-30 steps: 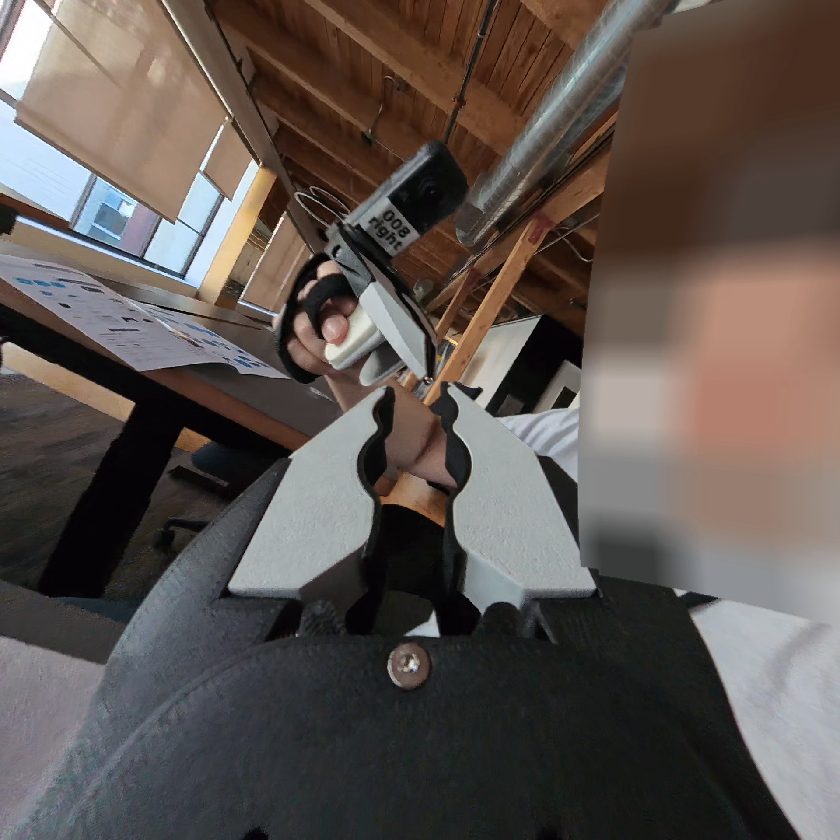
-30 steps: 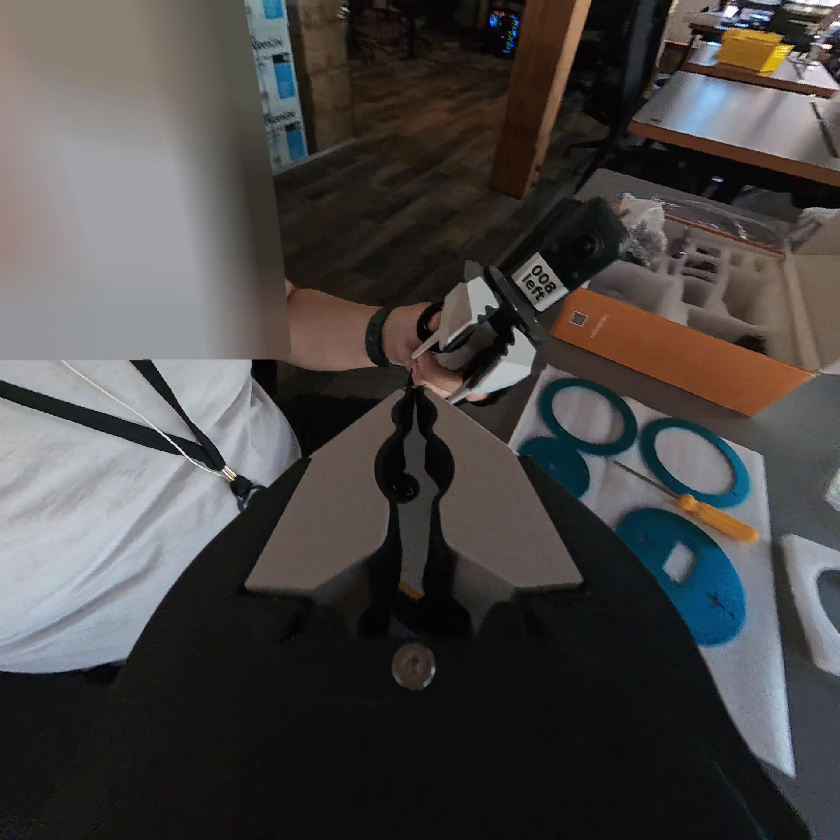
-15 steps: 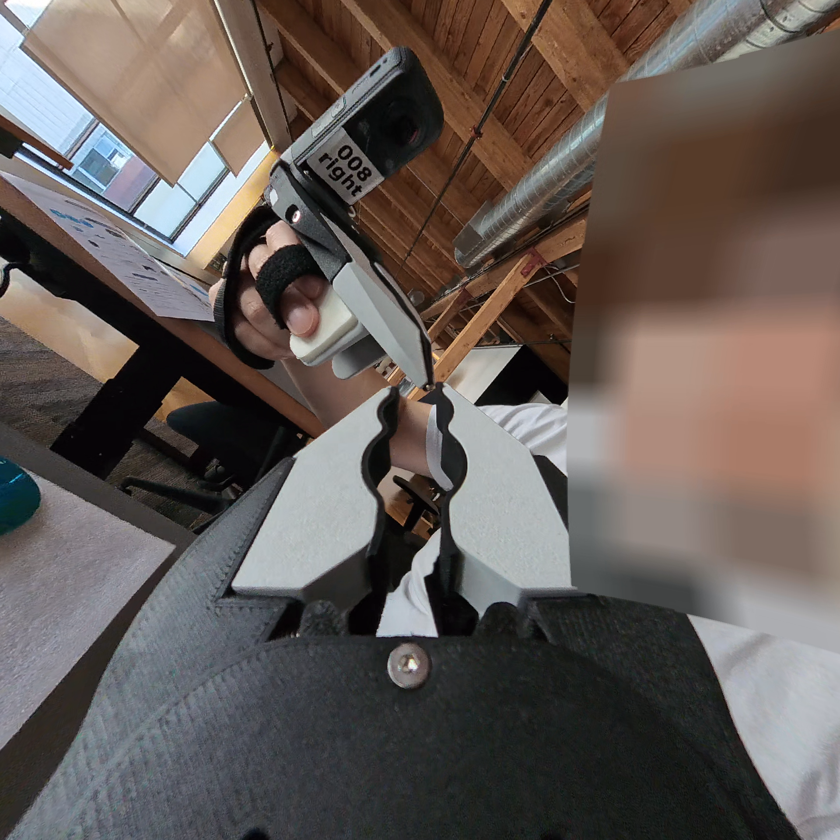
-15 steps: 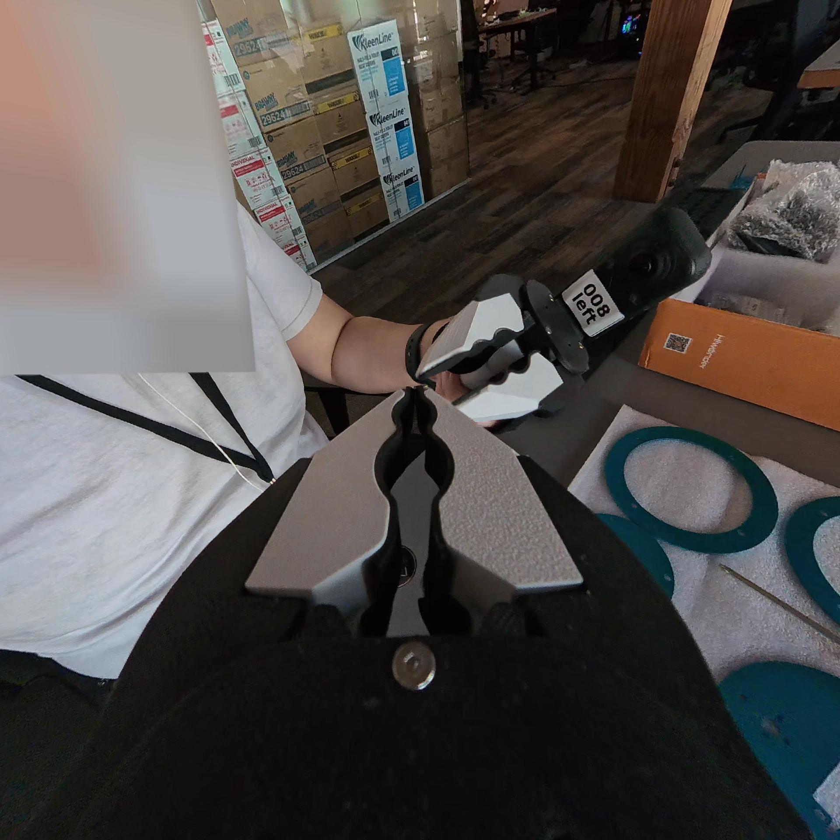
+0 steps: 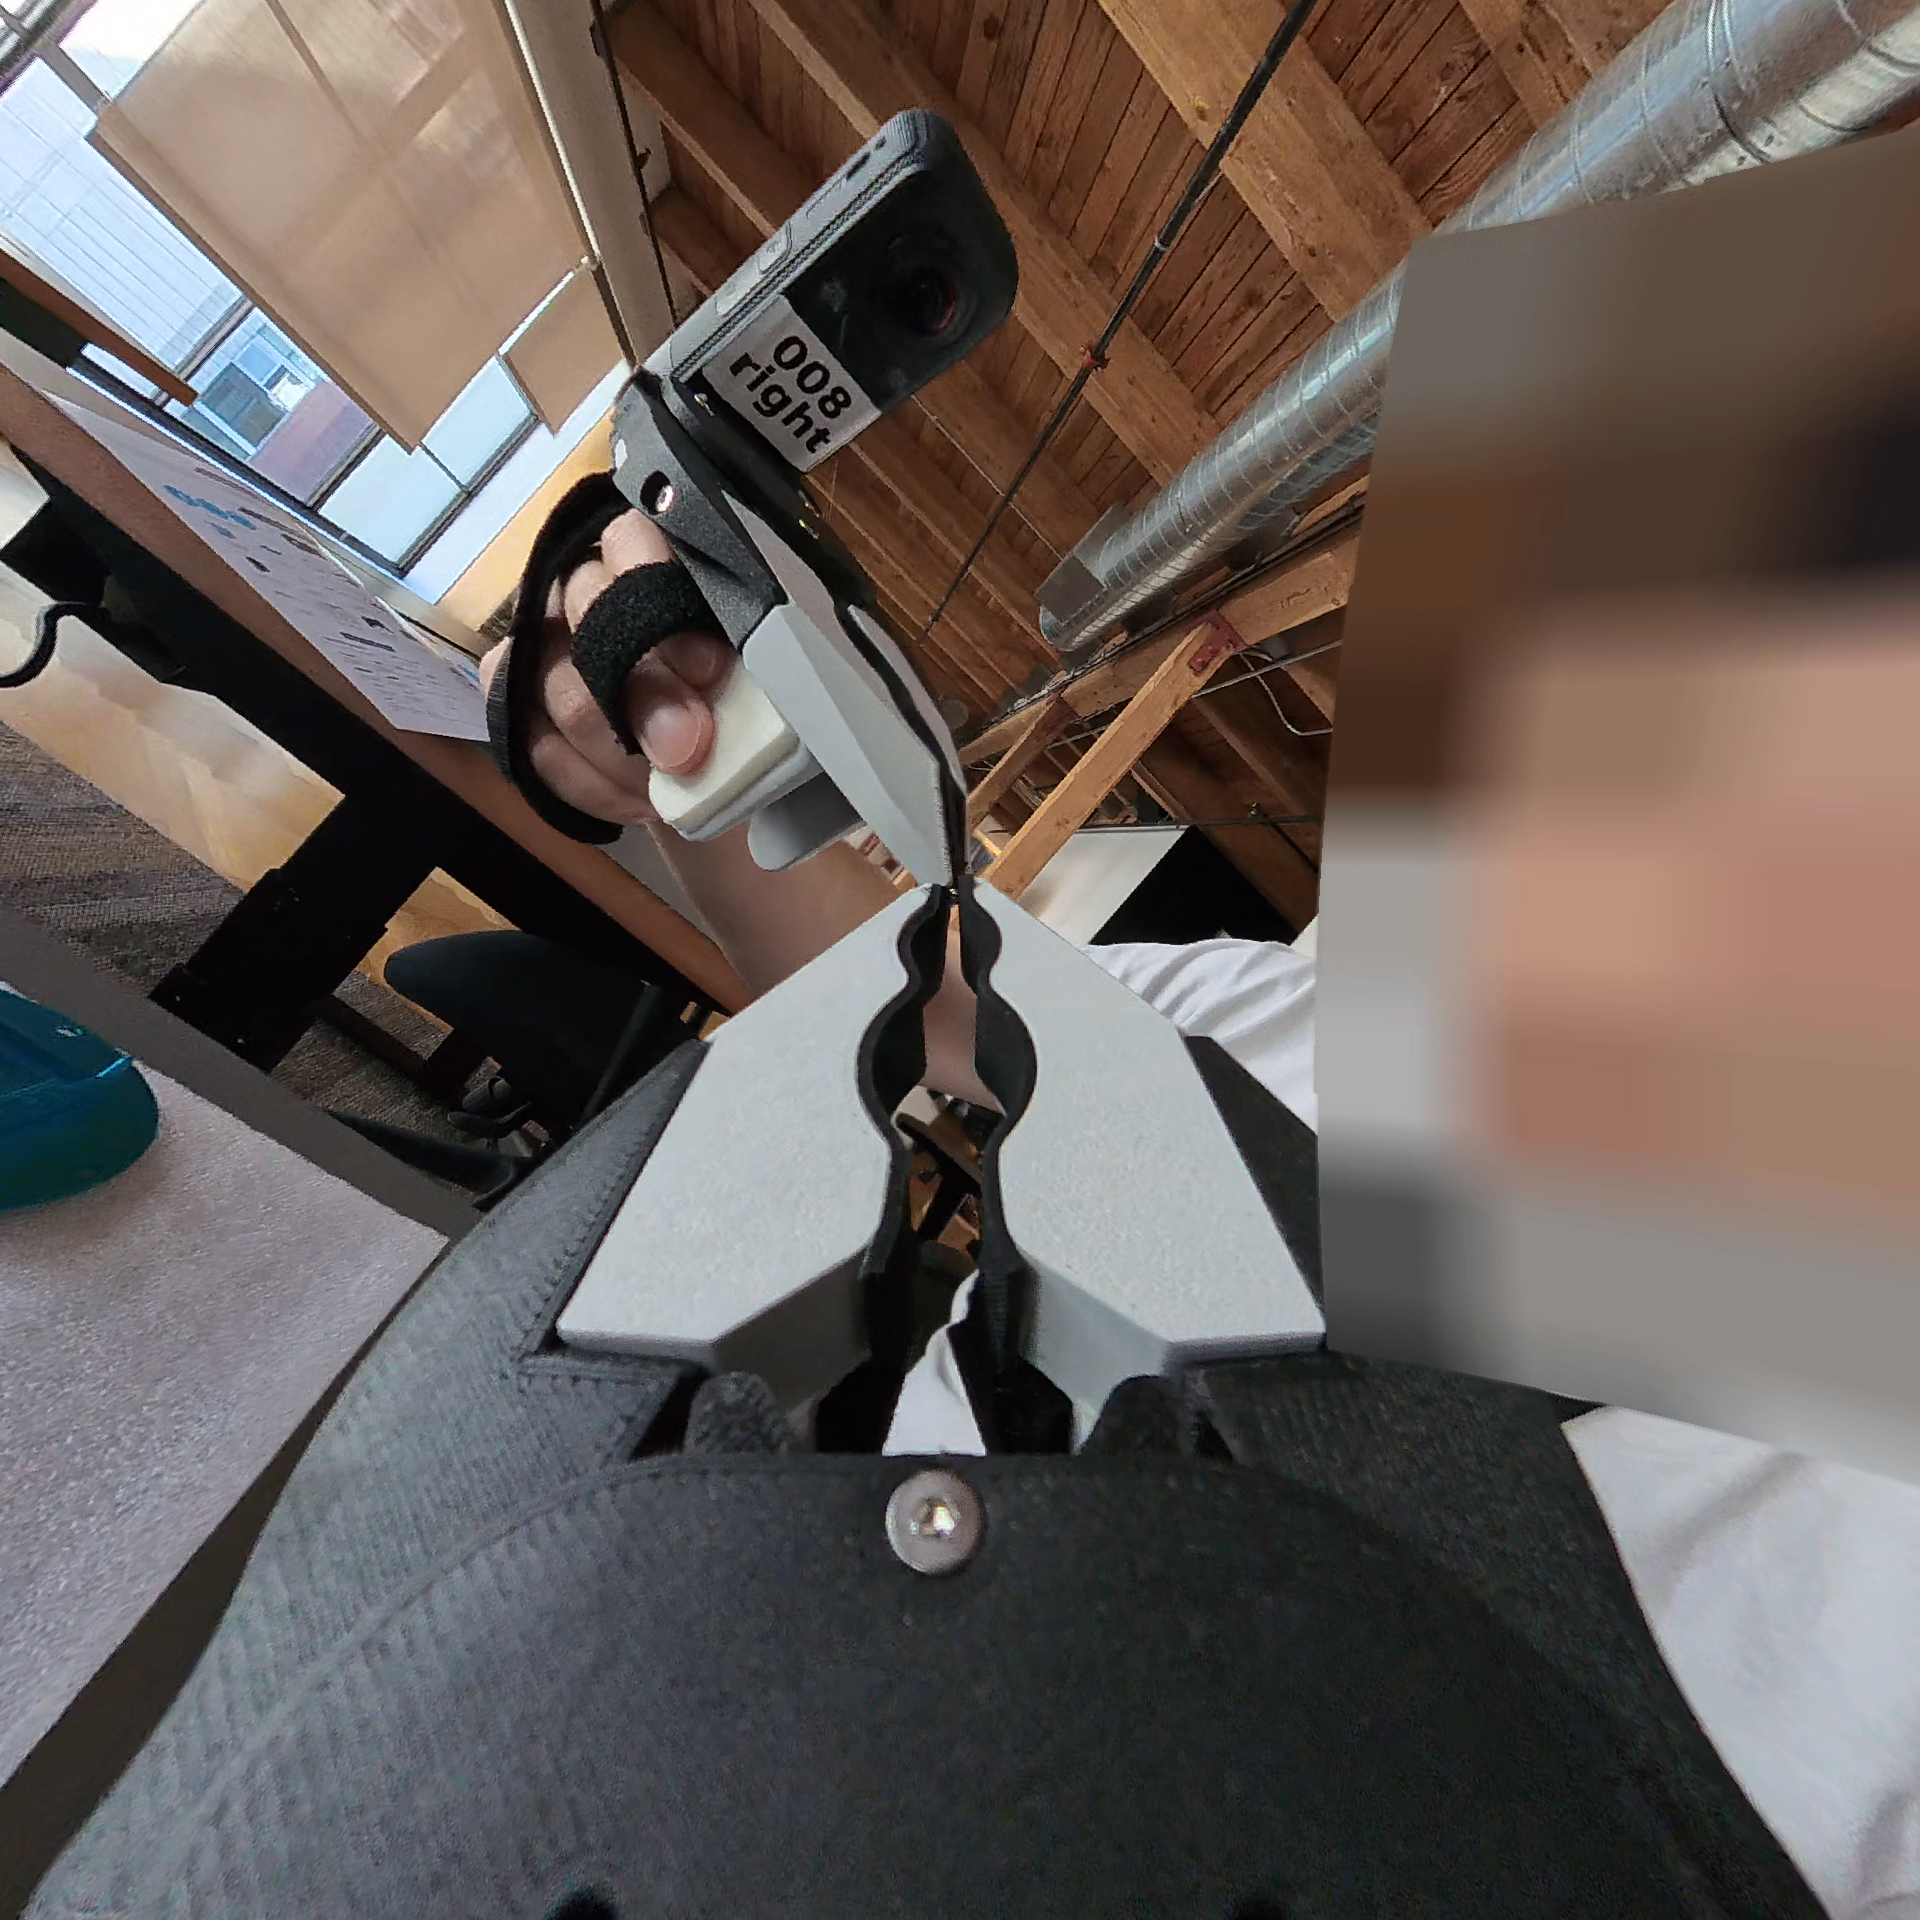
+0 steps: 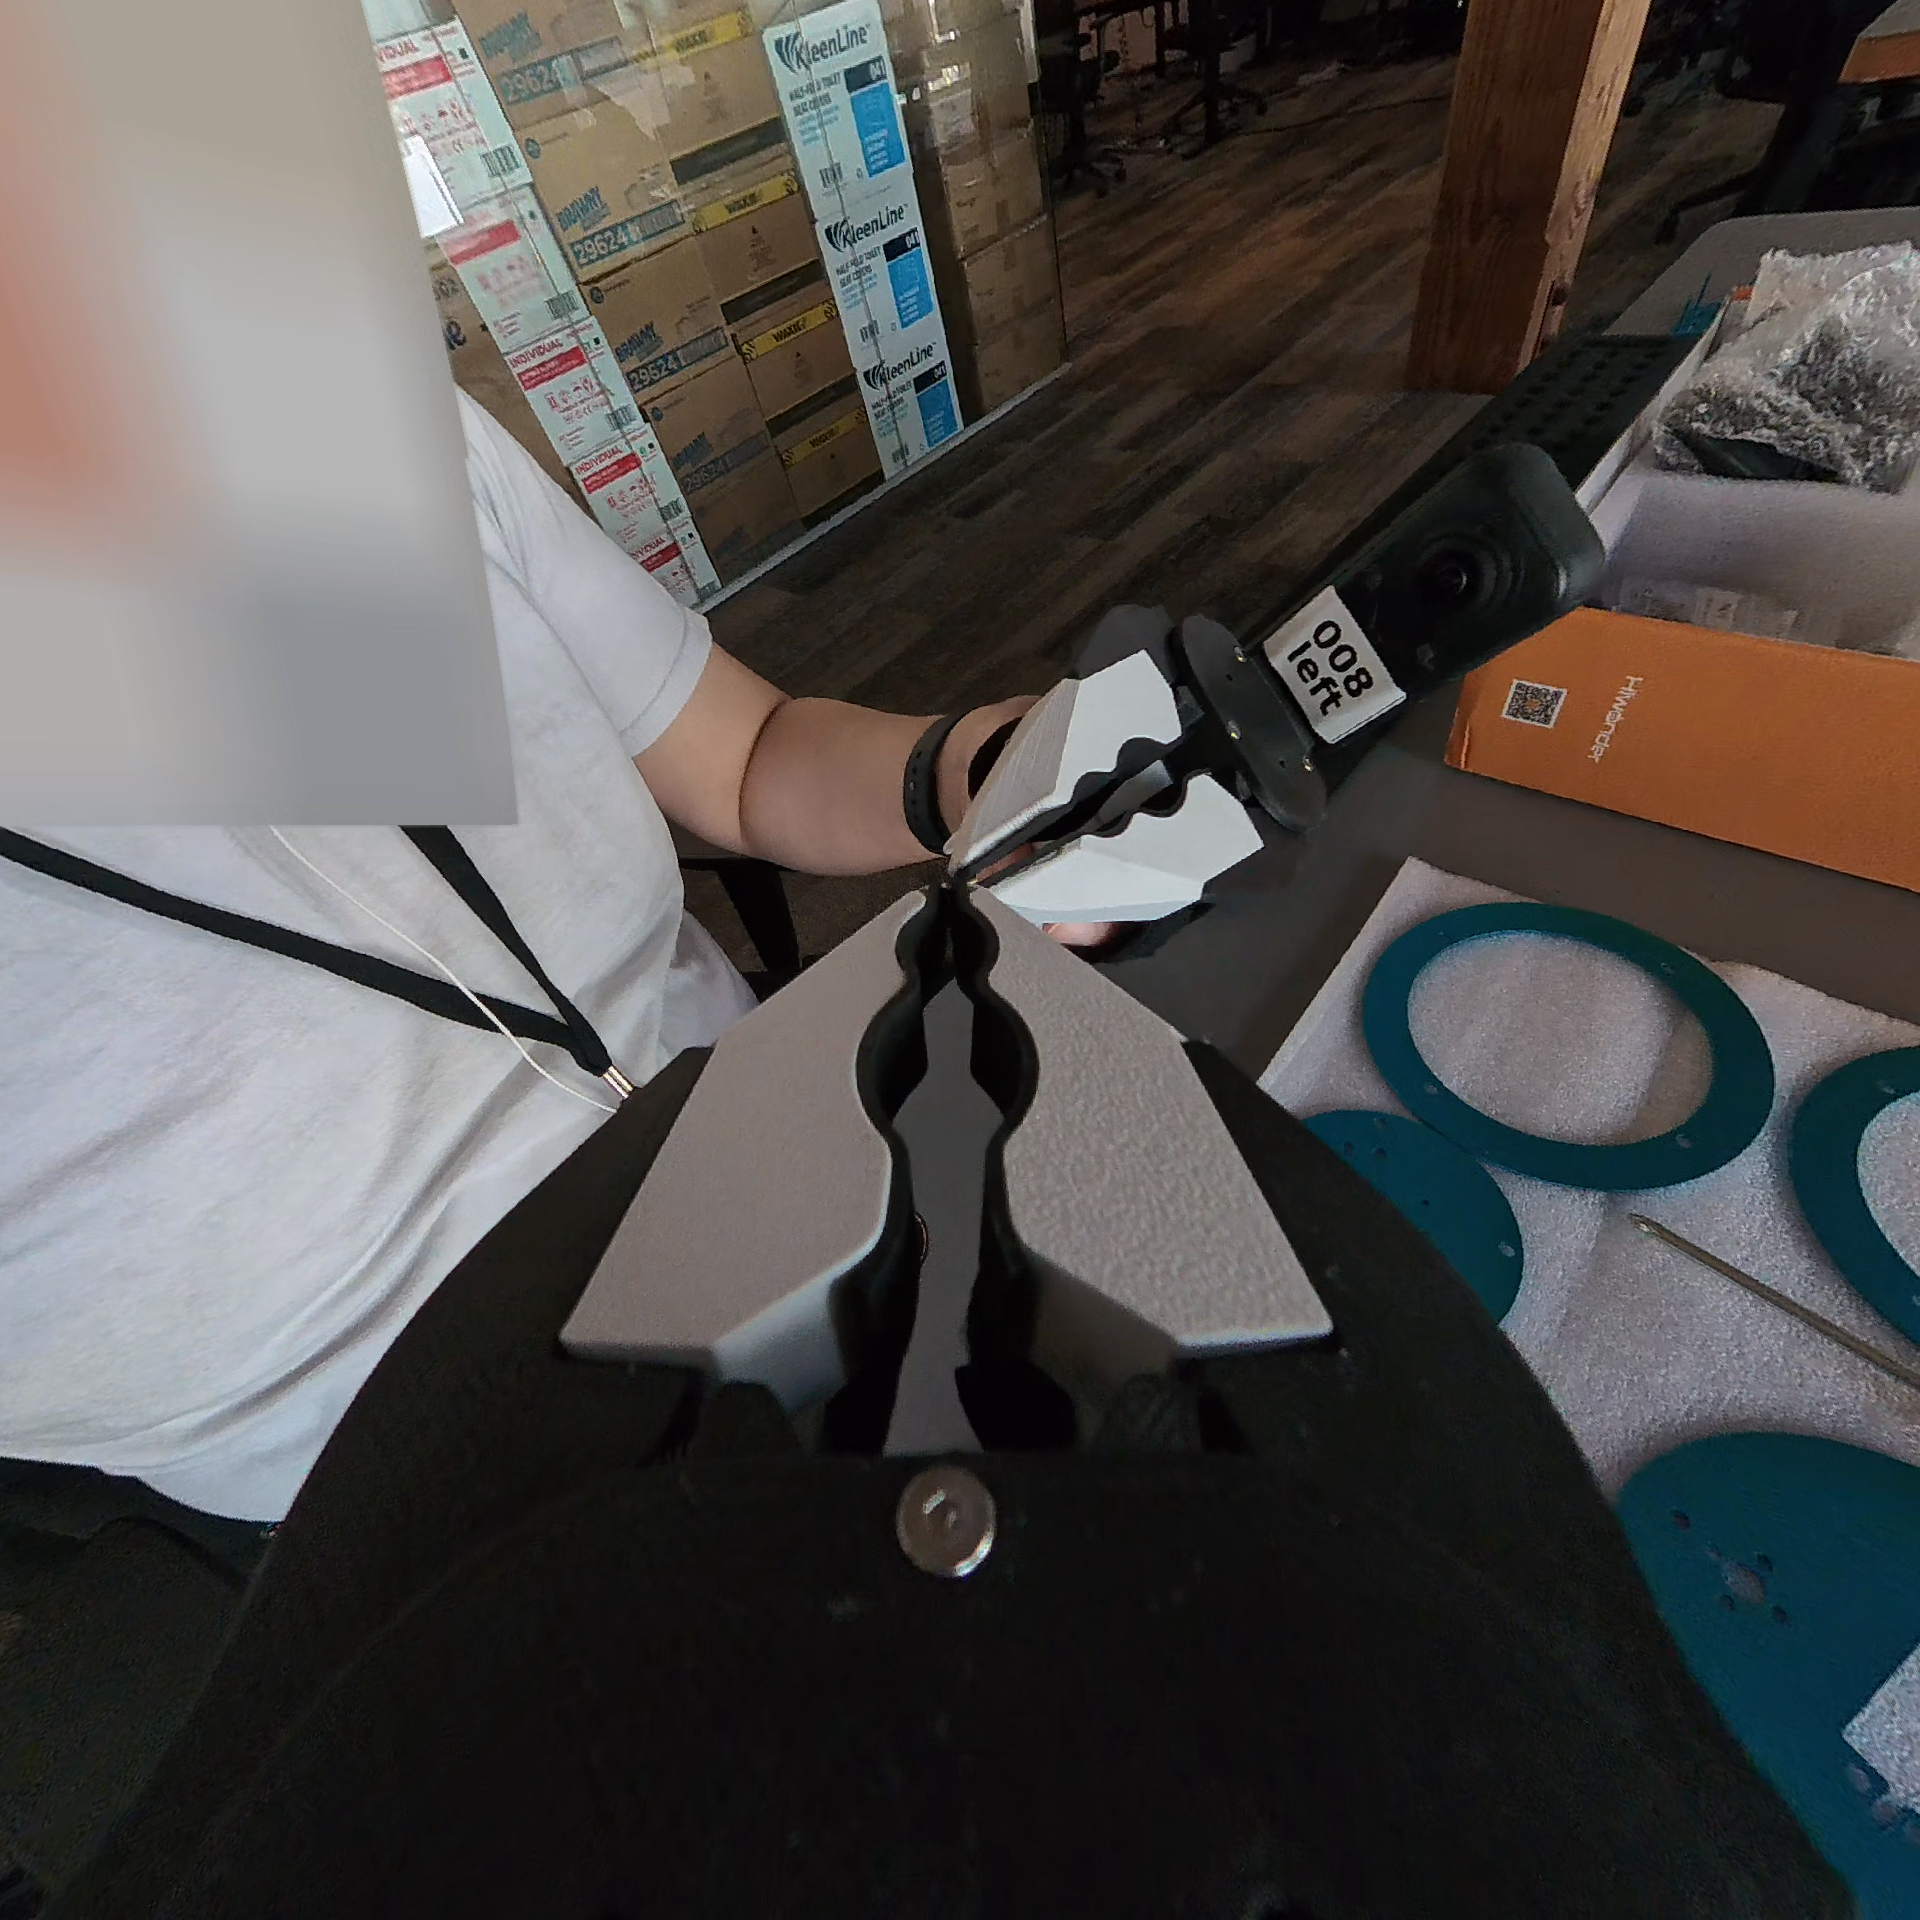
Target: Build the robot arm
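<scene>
Wooden beams and a silver duct overhead, stacked cartons behind, and the grey-fingered left gripper (image 5: 951, 891) meets the grey-fingered right gripper (image 6: 948, 889) tip to tip, both pinched nearly shut and empty. Keeping the tips level looks key. On the white foam sheet (image 6: 1621, 1309): two teal rings (image 6: 1567, 1044), three teal discs (image 6: 1425, 1193), one thin metal shaft (image 6: 1766, 1299).
</scene>
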### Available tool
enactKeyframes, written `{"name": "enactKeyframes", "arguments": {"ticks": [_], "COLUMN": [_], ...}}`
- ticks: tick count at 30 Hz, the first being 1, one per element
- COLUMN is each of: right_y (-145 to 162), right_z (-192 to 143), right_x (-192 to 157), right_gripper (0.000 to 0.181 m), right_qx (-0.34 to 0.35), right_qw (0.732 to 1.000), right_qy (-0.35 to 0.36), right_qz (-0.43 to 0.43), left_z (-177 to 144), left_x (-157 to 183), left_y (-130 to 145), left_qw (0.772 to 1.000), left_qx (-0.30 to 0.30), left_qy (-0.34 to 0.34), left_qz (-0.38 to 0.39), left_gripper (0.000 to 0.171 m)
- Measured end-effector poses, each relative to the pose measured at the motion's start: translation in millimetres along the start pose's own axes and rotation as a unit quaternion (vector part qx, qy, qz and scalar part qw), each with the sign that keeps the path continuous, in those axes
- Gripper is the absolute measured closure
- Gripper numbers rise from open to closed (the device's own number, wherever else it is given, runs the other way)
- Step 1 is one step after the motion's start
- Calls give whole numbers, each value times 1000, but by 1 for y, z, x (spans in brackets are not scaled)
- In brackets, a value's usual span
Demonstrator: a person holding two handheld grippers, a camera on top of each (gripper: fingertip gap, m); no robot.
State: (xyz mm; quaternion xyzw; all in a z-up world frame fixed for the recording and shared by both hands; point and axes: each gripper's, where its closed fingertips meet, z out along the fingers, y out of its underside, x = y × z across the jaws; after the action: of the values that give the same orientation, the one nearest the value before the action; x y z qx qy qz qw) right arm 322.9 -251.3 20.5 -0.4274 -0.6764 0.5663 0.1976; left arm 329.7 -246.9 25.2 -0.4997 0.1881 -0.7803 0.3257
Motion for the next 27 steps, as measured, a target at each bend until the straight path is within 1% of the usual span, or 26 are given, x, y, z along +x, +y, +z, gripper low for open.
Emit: {"name": "enactKeyframes", "arguments": {"ticks": [1,3,4,5,6,7,9,10,12,14,15,21,23,25,27], "right_y": [1,1,-1,-3,-4,-7,-12,-10,-6,-6,-7,-8,-8,-9,-9], "right_z": [0,-1,-3,-5,-9,-12,-16,-15,-10,-10,-9,-6,-5,-6,-7], "right_x": [1,5,8,14,21,24,24,21,18,19,18,19,17,16,15], "right_gripper": [181,181,175,168,162,154,155,156,163,168,169,172,176,180,180], "right_qx": [-1,8,19,26,31,36,47,37,17,6,7,2,2,6,9], "right_qw": [1000,1000,1000,998,994,985,952,936,909,887,884,891,892,888,888], "right_qy": [0,12,24,52,95,145,247,283,332,373,378,371,367,375,376], "right_qz": [1,1,-5,-16,-41,-82,-173,-207,-253,-271,-275,-261,-264,-267,-264], "left_z": [-1,-2,-4,-6,-9,-11,-13,-13,-14,-14,-13,-6,-5,-4,-3], "left_x": [-1,-4,-7,-9,-10,-10,-11,-12,-14,-14,-14,-9,-8,-7,-7], "left_y": [0,-4,-8,-12,-16,-19,-21,-20,-19,-18,-18,-16,-16,-16,-15], "left_qw": [1000,1000,999,998,997,995,991,990,988,987,987,988,988,988,988], "left_qx": [1,16,31,50,69,88,115,124,136,141,140,139,141,139,139], "left_qy": [-4,-16,-26,-36,-44,-49,-61,-67,-75,-75,-76,-67,-67,-65,-65], "left_qz": [2,5,7,10,11,11,7,5,2,-1,-2,-1,-1,0,-2], "left_gripper": [171,171,171,171,171,171,171,171,171,171,171,171,171,171,171]}}
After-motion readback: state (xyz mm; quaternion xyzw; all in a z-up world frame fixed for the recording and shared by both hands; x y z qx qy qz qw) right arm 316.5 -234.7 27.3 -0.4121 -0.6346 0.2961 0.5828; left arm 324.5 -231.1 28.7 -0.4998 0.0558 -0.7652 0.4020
